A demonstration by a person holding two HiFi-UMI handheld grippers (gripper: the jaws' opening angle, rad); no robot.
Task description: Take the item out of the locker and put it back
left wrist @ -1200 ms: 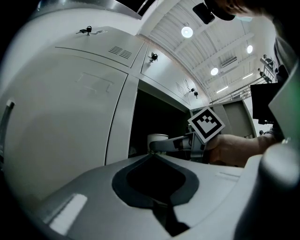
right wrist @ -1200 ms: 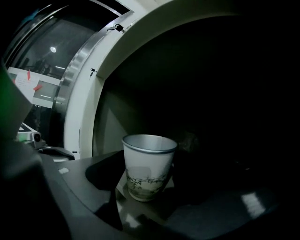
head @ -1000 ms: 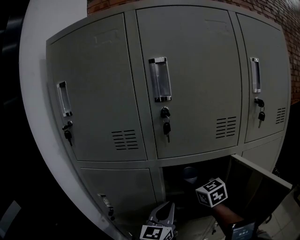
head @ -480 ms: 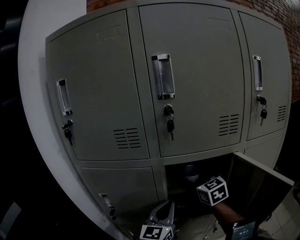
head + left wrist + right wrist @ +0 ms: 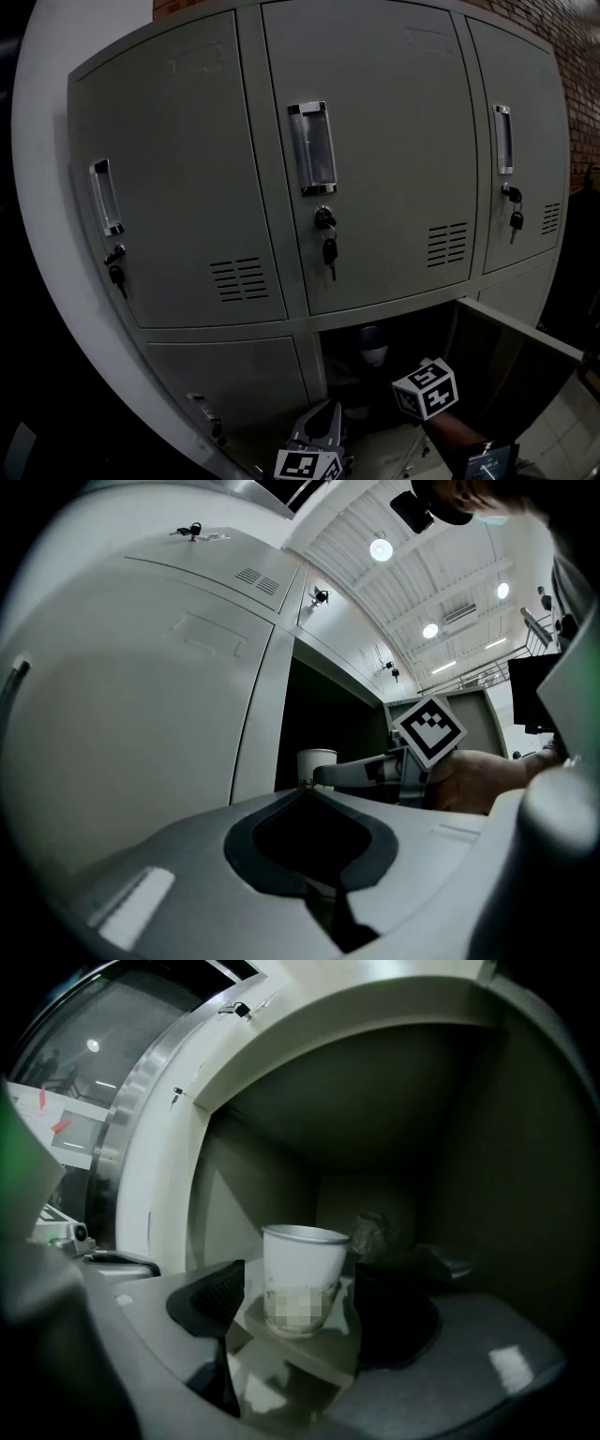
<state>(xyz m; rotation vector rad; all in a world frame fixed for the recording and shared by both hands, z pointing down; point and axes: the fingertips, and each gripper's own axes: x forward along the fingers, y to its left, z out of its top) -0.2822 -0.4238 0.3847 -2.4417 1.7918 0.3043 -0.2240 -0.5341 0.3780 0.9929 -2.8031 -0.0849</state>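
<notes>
A white paper cup (image 5: 300, 1279) stands upright on the floor of the open lower locker (image 5: 403, 323); the head view shows the cup (image 5: 372, 345) deep in the dark compartment. My right gripper (image 5: 302, 1299) reaches into the locker, its jaws on either side of the cup. They have just been opening, and a gap shows between each pad and the cup. Its marker cube (image 5: 427, 389) sits at the locker mouth. My left gripper (image 5: 321, 424) waits low in front of the neighbouring closed door, tips together, holding nothing. From it I see the cup (image 5: 317, 764) and the right gripper's marker cube (image 5: 428, 731).
The locker door (image 5: 525, 370) hangs open to the right. Closed grey doors with chrome handles (image 5: 311, 148) and keys (image 5: 328, 248) fill the rows above. A crumpled object (image 5: 370, 1227) and a dark flat thing (image 5: 441, 1262) lie at the compartment's back.
The head view has swung, so the lockers sit a little further left in the picture. Both grippers keep about the same places, and the cup stays standing in the locker.
</notes>
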